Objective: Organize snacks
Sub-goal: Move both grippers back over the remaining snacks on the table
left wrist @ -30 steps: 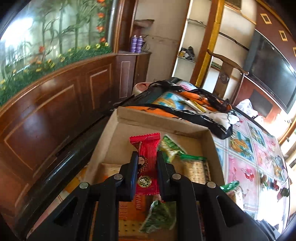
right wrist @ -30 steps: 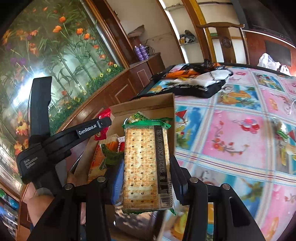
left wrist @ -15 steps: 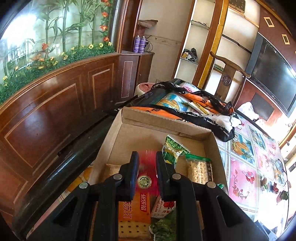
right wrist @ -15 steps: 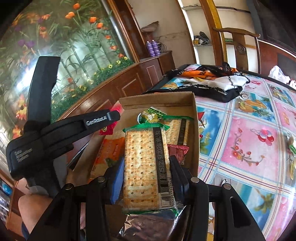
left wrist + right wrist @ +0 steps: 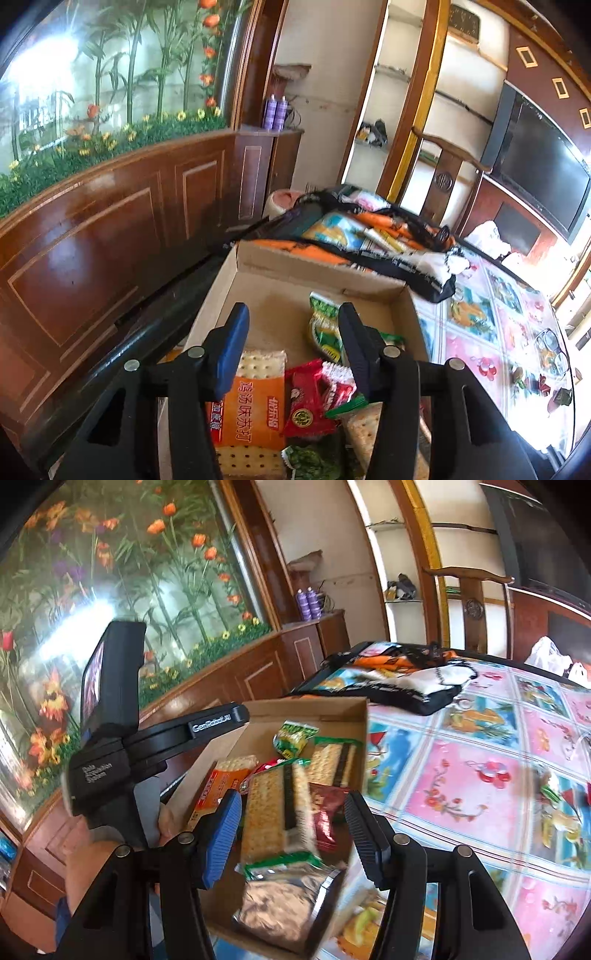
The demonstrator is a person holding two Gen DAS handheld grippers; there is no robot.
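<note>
Both grippers' jaws have just been opening: left gripper (image 5: 293,345) stands apart over the red packet (image 5: 308,402) (lying in the cardboard box (image 5: 321,266)); right gripper (image 5: 291,825) is apart around the cracker pack (image 5: 279,810), pads clear.

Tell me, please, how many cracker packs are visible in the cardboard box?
3: orange pack at left, green-trimmed pack mid-box, rear pack by the right wall; others may lie hidden.

Left wrist view: set on the left gripper (image 5: 293,347), looking forward and downward along both fingers, close above the cardboard box (image 5: 317,266), wood panelling to the left. Right wrist view: mounted on the right gripper (image 5: 291,830), aimed likewise forward and down, close over the same box (image 5: 325,705) from its near right side, with the left gripper (image 5: 155,734) in frame at left. Shared by both: box, snacks inside, patterned tablecloth (image 5: 472,775), bag (image 5: 391,243) beyond.
</note>
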